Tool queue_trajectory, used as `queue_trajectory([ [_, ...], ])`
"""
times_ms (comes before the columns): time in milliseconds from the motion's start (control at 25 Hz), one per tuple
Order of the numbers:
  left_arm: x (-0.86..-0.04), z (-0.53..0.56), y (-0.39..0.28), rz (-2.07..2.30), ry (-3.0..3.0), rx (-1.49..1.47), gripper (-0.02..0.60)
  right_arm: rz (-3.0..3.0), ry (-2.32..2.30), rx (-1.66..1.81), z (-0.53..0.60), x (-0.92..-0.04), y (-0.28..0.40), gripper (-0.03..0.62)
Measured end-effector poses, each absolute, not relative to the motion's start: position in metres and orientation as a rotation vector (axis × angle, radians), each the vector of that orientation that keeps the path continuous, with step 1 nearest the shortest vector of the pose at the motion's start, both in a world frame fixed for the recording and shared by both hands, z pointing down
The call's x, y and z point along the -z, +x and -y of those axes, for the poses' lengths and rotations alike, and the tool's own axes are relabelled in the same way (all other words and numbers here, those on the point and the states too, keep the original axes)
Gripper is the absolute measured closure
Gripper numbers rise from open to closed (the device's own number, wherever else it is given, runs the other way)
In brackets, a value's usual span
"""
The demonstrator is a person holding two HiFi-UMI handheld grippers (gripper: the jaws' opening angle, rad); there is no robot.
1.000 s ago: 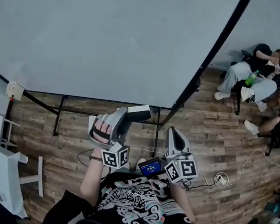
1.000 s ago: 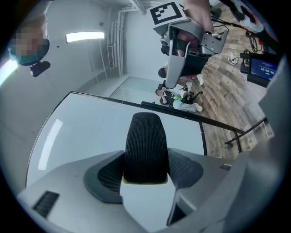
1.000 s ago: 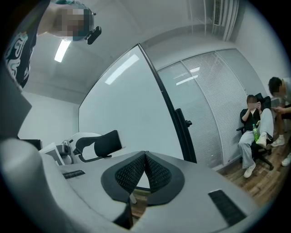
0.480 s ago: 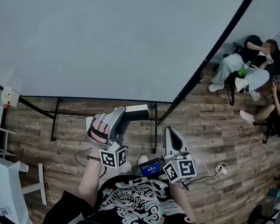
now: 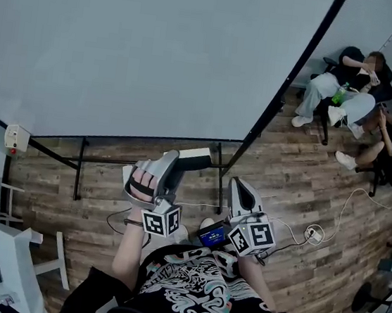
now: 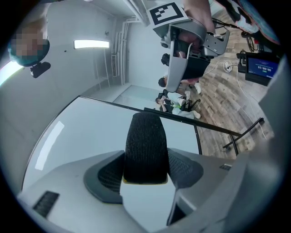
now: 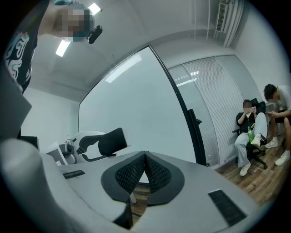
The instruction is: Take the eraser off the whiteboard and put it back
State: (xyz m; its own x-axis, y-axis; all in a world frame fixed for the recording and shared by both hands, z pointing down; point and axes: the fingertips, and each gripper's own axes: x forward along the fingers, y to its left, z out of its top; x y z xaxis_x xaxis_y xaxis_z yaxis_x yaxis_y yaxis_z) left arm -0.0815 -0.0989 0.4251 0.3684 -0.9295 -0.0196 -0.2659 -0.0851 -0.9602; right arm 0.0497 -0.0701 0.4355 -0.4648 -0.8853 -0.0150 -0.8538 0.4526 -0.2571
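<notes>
Shifted slightly, left gripper (image 6: 146, 166) keeps eraser (image 6: 145, 139) clamped between its jaws.

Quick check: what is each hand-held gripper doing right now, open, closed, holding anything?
Left hand-held gripper: closed on the eraser.
Right hand-held gripper: closed, nothing between its jaws.

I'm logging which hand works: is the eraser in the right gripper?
No, the right gripper is shut and empty; the eraser sits clamped in the left gripper.
</notes>
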Motion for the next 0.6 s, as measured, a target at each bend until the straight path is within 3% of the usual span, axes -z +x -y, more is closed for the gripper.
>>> queue_trajectory([
  [600, -0.431, 0.11, -0.071, -1.12, -1.577, 0.811, 0.298, -2.548, -1.569, 0.32, 0.086, -0.442, 0.07, 0.579],
])
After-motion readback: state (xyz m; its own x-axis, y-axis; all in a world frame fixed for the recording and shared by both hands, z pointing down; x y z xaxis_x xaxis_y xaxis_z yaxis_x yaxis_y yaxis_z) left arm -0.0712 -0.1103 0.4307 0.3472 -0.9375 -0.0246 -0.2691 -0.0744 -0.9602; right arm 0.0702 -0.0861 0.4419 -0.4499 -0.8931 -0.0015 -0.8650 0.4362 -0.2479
